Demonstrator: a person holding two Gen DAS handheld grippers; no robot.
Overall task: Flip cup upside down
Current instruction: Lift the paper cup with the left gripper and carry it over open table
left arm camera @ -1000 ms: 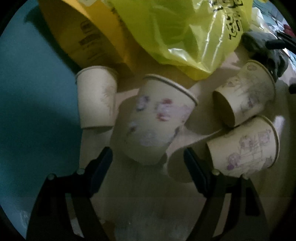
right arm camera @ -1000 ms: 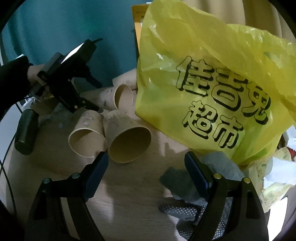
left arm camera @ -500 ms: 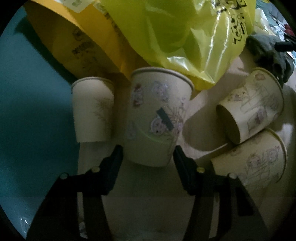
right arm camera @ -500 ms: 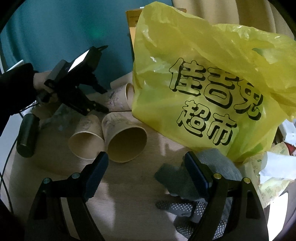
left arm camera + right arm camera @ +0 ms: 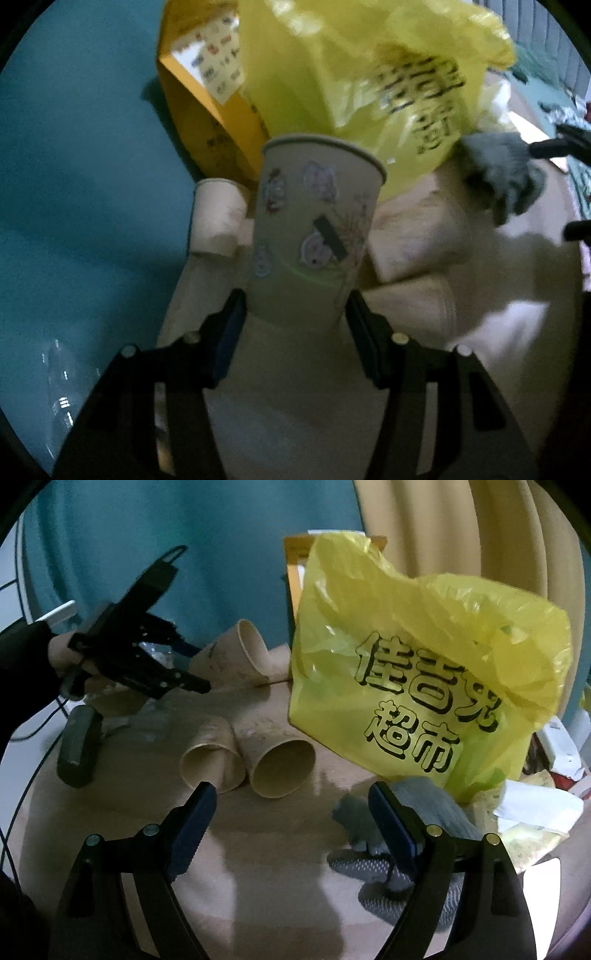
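Gripping the paper cup [image 5: 314,236] near its base, left gripper [image 5: 295,328] jaws closed on it, cup raised off the desk [image 5: 280,867]. Right gripper [image 5: 291,812] jaws open, empty. Cup likely light, thin-walled, crushable; pinch gently.

Matt paper cup [image 5: 314,236], glossy plastic bag [image 5: 424,686].
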